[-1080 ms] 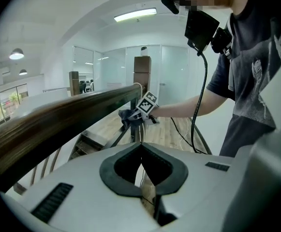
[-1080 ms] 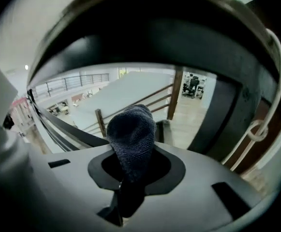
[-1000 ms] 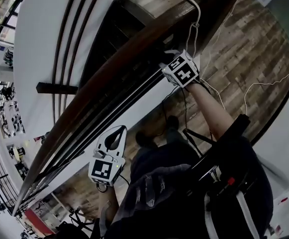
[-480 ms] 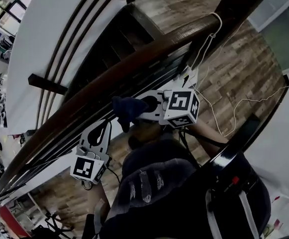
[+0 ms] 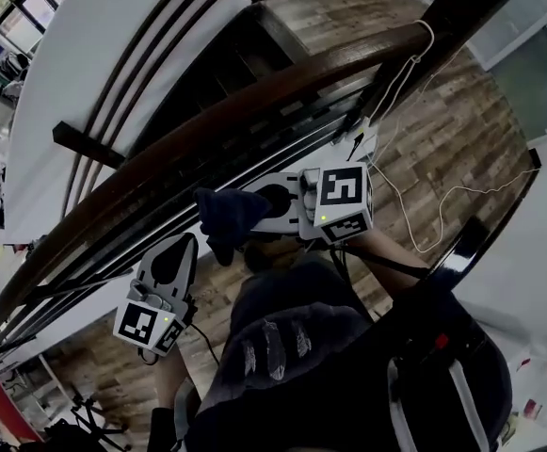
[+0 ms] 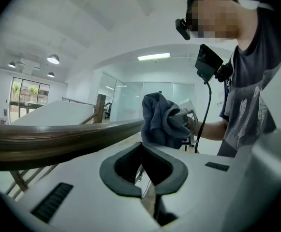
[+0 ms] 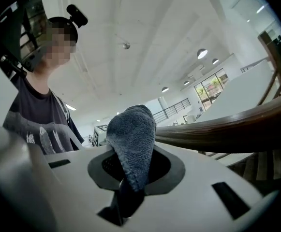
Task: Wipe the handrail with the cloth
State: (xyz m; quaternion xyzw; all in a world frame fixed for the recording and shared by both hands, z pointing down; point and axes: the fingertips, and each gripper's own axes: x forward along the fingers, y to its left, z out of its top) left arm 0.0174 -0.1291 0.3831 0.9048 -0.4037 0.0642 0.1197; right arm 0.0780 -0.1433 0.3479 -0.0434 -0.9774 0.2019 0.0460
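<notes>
Beside the handrail (image 5: pixel 188 135), a cloth (image 5: pixel 228 217) is held.
It is pinched in the right tongs (image 5: pixel 250 207); the left tongs (image 5: pixel 190 243) are pressed together, empty.

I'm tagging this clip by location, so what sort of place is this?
Probably an upper landing in a large open-plan building: a curved wooden handrail, a plank floor, and glass-walled rooms behind the cloth.

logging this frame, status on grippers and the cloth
Right gripper shut on cloth. Cloth bunched, not on the handrail. Left gripper shut, empty. Nothing in the way.
</notes>
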